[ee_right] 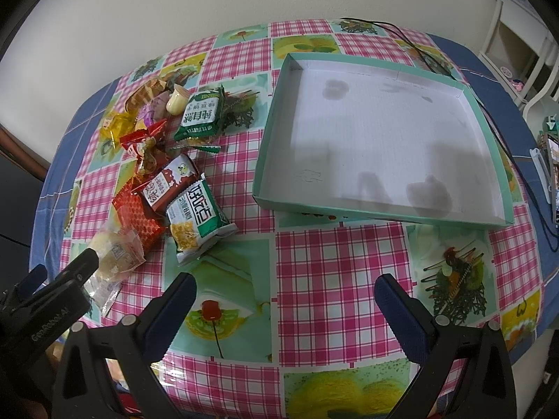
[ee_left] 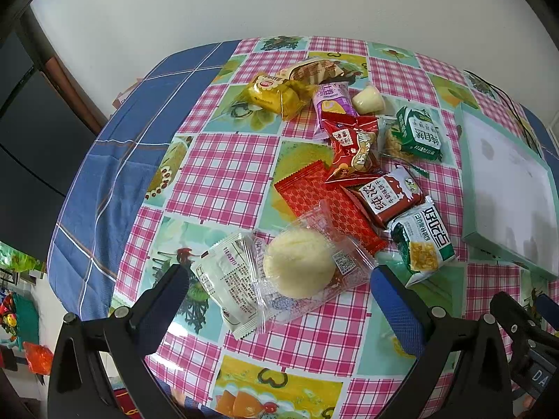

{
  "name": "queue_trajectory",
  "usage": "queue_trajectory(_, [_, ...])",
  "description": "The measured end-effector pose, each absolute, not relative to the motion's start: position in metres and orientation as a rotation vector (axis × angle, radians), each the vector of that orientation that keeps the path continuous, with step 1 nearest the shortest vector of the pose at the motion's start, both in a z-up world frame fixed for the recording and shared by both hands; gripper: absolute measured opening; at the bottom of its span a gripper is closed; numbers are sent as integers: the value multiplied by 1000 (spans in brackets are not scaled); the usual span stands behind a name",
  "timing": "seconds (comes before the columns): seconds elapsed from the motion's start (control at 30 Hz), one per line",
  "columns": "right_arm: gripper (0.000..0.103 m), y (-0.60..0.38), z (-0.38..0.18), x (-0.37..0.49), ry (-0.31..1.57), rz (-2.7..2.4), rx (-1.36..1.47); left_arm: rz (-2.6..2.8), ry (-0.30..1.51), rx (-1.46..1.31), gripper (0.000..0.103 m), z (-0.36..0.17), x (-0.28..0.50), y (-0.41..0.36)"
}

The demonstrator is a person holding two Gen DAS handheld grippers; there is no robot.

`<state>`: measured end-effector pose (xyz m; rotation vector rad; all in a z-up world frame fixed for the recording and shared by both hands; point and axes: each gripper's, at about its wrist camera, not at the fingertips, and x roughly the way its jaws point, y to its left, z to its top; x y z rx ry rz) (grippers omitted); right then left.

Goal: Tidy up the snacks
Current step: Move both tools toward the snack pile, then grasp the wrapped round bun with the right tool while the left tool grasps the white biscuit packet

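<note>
A heap of wrapped snacks lies on the checked tablecloth. A round pale bun in a clear wrapper (ee_left: 297, 265) and a white packet (ee_left: 227, 286) lie nearest, between the fingers of my open left gripper (ee_left: 279, 300), which hovers just short of them. Behind are an orange-red packet (ee_left: 325, 202), a dark red packet (ee_left: 384, 195), a green and white packet (ee_left: 422, 241), a yellow packet (ee_left: 272, 96). An empty teal box (ee_right: 380, 139) with a white floor sits right of the heap. My right gripper (ee_right: 284, 310) is open and empty over the tablecloth, in front of the box.
A black cable (ee_right: 419, 45) runs behind the box. A phone-like device (ee_right: 552, 178) lies at the table's right edge. White furniture (ee_right: 517, 52) stands at the far right. The blue cloth (ee_left: 115, 160) hangs over the table's left edge.
</note>
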<state>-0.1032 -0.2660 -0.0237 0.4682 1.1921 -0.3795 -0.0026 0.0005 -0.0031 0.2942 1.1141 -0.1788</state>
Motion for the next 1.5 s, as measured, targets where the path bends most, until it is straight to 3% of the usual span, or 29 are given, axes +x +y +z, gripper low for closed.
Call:
queue_trajectory(0.43, [103,-248,-26,-87,1202,-344,444,-159,1112,208,103,-3,5,17])
queue_trajectory(0.6, [103,-236,-26,-79,1186,-300,457,-150,1033,126,103,-1,13,36])
queue_trajectory(0.9, [103,-204,-26,-53,1136,-173,502,-136,1132,23,103,-5,31,70])
queue_trajectory(1.5, [103,-122,-57,4,1226,29,368,-30,1238,-80,103,-35,59,135])
